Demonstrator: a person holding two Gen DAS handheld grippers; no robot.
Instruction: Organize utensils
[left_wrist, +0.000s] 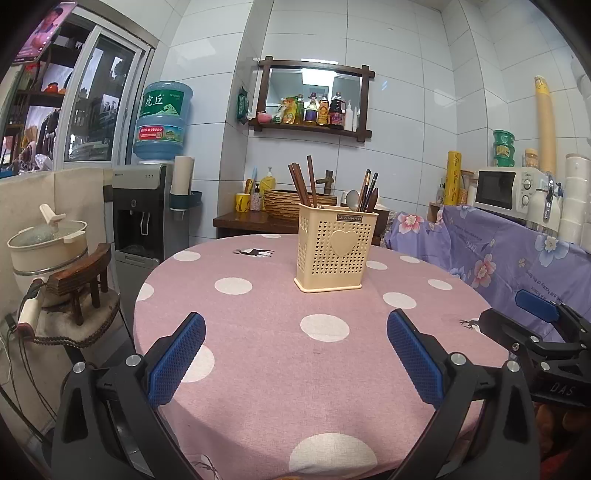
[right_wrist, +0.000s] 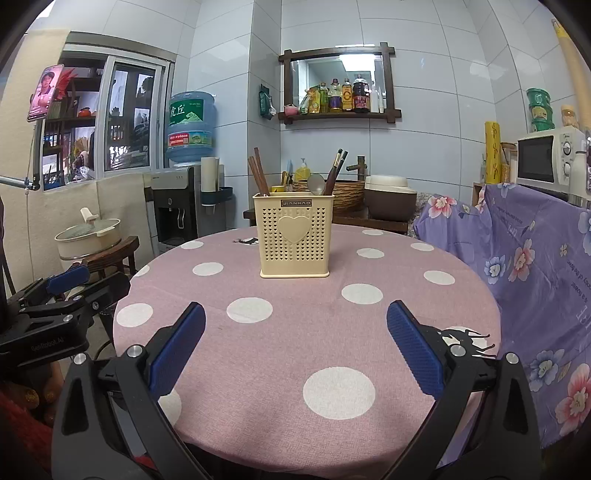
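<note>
1. Cream perforated utensil holder (left_wrist: 334, 251) with heart emblem stands upright at the far middle of the round desk (left_wrist: 258, 332), on a pink polka-dot cloth.
2. Inside: brown chopsticks (left_wrist: 301, 182) on its left side, metal spoon (left_wrist: 352, 199) and dark-handled utensils (left_wrist: 369, 190) on its right.
3. Left gripper (left_wrist: 295, 356) fingers apart, empty, above near desk edge.
4. Right gripper (right_wrist: 295, 349) likewise apart, empty.
5. Water dispenser (left_wrist: 142, 210) and microwave (left_wrist: 506, 190) stand behind the desk.

utensil (left_wrist: 352, 201) lower ends hidden inside holder (left_wrist: 334, 251)
</note>
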